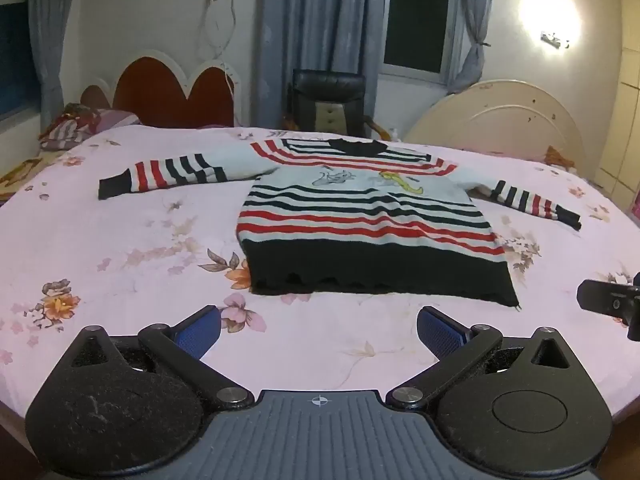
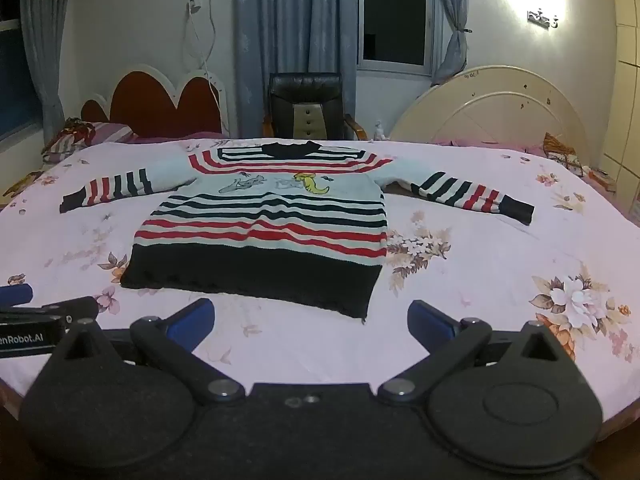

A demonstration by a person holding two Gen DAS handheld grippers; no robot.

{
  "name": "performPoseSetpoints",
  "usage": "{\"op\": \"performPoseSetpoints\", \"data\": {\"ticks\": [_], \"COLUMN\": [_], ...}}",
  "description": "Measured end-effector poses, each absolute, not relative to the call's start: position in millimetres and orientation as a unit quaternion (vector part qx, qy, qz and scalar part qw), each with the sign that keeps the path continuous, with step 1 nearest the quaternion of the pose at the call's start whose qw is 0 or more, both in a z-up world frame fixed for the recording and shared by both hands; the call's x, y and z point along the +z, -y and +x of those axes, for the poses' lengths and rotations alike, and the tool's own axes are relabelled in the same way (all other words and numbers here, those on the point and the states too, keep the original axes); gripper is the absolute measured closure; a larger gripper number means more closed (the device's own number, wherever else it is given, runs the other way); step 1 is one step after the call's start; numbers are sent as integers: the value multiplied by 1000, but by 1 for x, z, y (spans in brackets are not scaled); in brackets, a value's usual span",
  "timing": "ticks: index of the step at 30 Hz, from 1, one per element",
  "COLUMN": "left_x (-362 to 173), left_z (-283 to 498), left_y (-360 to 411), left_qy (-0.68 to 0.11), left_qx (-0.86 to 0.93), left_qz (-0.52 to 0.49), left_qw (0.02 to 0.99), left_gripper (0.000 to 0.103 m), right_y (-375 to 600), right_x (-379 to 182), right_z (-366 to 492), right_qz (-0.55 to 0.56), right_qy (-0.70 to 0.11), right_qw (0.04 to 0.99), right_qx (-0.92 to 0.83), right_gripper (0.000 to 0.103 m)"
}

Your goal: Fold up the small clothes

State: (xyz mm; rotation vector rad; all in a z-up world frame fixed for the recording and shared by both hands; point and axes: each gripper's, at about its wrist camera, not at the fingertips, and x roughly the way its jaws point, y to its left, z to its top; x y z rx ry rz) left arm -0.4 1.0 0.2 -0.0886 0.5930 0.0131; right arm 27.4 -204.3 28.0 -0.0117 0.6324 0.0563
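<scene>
A small striped sweater [image 1: 360, 216] [image 2: 272, 220], white with red and dark bands, a dark hem and a cartoon print on the chest, lies flat and face up on the pink floral bedsheet [image 1: 120, 248] [image 2: 500, 264]. Both sleeves are spread out to the sides. My left gripper [image 1: 318, 330] hovers just short of the hem, open, with nothing between its blue pads. My right gripper [image 2: 310, 320] also stands open and empty, near the hem's right corner. Each gripper shows at the edge of the other's view: the right gripper's body [image 1: 612, 304] and the left gripper's body [image 2: 28, 320].
A red heart-shaped headboard [image 1: 172, 92] and a cream headboard [image 1: 492, 120] stand behind the bed, with a dark chair [image 1: 328, 100] between them. A striped pillow [image 1: 76, 128] lies at the far left. Curtains and a window fill the back wall.
</scene>
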Motion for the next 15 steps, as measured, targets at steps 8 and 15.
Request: {"op": "performPoseSetpoints", "data": {"ticks": [8, 15], "left_x": [2, 4], "left_z": [-1, 0], "left_y": [0, 4], "left_qy": [-299, -296], "left_qx": [17, 16], "left_qz": [-35, -26], "left_qw": [954, 955], "left_gripper": [0, 0], "right_y": [205, 205], "right_x": [24, 26], "right_z": [28, 26], "right_qz": [-6, -6], "right_qy": [-314, -316], "right_qw": [949, 948], "right_qx": [29, 29], "right_gripper": [1, 1]}}
